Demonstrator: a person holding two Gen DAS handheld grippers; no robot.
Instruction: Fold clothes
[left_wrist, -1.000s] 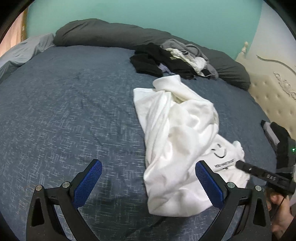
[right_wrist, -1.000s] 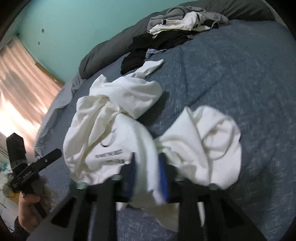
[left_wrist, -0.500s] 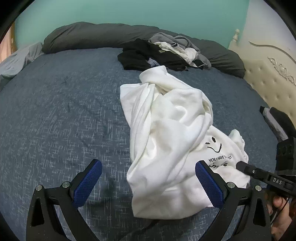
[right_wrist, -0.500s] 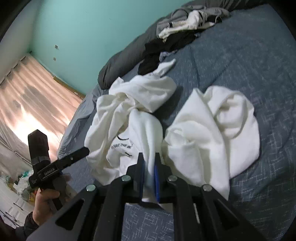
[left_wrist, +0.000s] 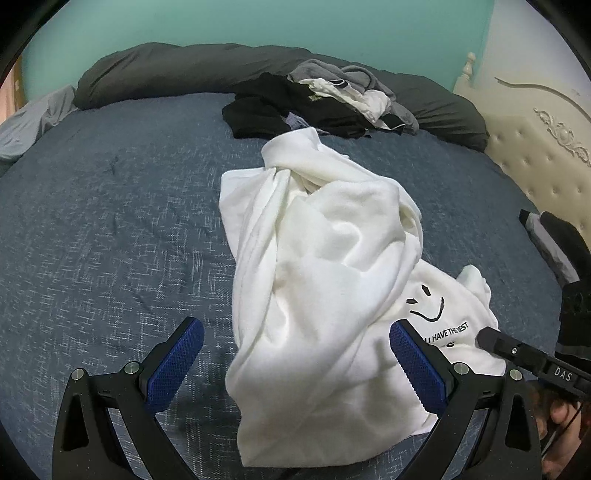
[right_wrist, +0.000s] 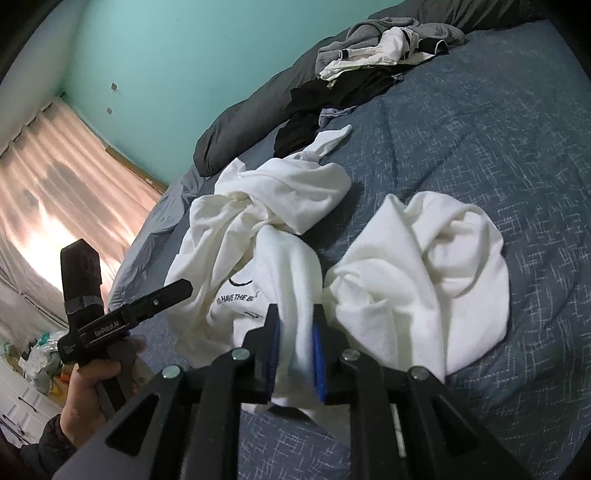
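White T-shirt (left_wrist: 325, 258) crumpled on the bed (left_wrist: 110, 221).
Left gripper (left_wrist: 295, 363) fingers spread wide, shirt's near edge between them; right gripper (right_wrist: 295, 354) fingers opening, a shirt fold between them.

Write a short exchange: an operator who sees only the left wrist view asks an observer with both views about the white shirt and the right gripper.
Operator: Is the right gripper gripping the white shirt?
Observer: A fold of it sits between the fingers, and the jaws are opening.
Operator: Is there more cloth past the printed part?
Observer: Yes. A second bunch of white cloth lies on the blue bedspread, to the right of those fingers in the right wrist view.
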